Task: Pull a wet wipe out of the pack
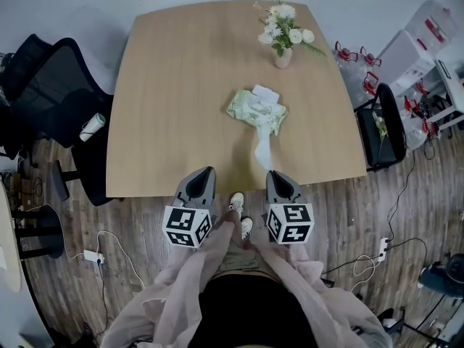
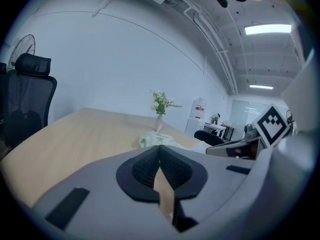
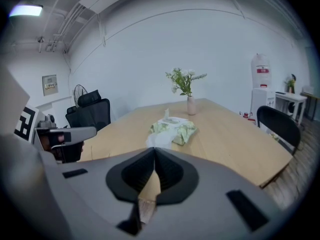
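Hand-held grippers both closed and empty: left hand-held gripper (image 1: 206, 172), right hand-held gripper (image 1: 277, 175), at the near edge of the light wooden bench (image 1: 167, 85). Soft green wet-wipe pack (image 1: 255, 109) lies at 12 o'clock of the right one. White wipe (image 1: 262, 149) trails from the pack toward 6 o'clock, its long axis aimed at the right hand-held gripper, the nearer of the two.

Smooth, matt pale wood on the table (image 1: 181, 85). Crinkled, faintly glossy green plastic film on the wet wipe pack (image 1: 255, 109); thin, soft white cloth on the wipe (image 1: 262, 149). Matt grey plastic on the left gripper (image 1: 205, 171) and right gripper (image 1: 280, 174), with ribbed black pads (image 3: 172, 171). Wood-grain planks on the floor (image 1: 145, 216). Black mesh on the office chair (image 1: 51, 100).
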A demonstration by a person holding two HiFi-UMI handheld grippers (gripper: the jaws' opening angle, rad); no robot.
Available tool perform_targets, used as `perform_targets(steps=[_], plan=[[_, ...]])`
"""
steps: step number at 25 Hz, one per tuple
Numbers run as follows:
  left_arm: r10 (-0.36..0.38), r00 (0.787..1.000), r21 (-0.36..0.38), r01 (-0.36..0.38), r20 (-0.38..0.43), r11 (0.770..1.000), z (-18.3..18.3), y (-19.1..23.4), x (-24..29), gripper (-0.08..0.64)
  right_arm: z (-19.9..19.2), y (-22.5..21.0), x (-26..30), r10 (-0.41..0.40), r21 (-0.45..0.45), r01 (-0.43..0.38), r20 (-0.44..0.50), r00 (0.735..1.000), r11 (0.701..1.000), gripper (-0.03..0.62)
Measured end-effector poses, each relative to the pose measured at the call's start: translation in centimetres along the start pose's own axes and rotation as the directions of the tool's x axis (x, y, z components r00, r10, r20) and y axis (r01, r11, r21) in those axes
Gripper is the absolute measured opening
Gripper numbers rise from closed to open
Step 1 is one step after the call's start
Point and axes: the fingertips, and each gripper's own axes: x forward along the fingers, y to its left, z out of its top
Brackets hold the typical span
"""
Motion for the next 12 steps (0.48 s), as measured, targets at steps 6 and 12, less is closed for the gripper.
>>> perform_targets(steps=[6,12], plan=[[-0.013,1.0,0.016,0.013,0.019,1.0,0.4,-0.6,-0.2,0.011,1.2,-1.0,-1.2,-0.027,-0.002,0.027,0.067,0.997,1.0,0.008],[-0.012,0.999,0.036,0.011,0.033,0.999,0.6,-1.1,-0.4,0.011,2.4,-3.0,-2.4,-0.082,-0.025,0.086,0.121,0.989,0.996,0.006]])
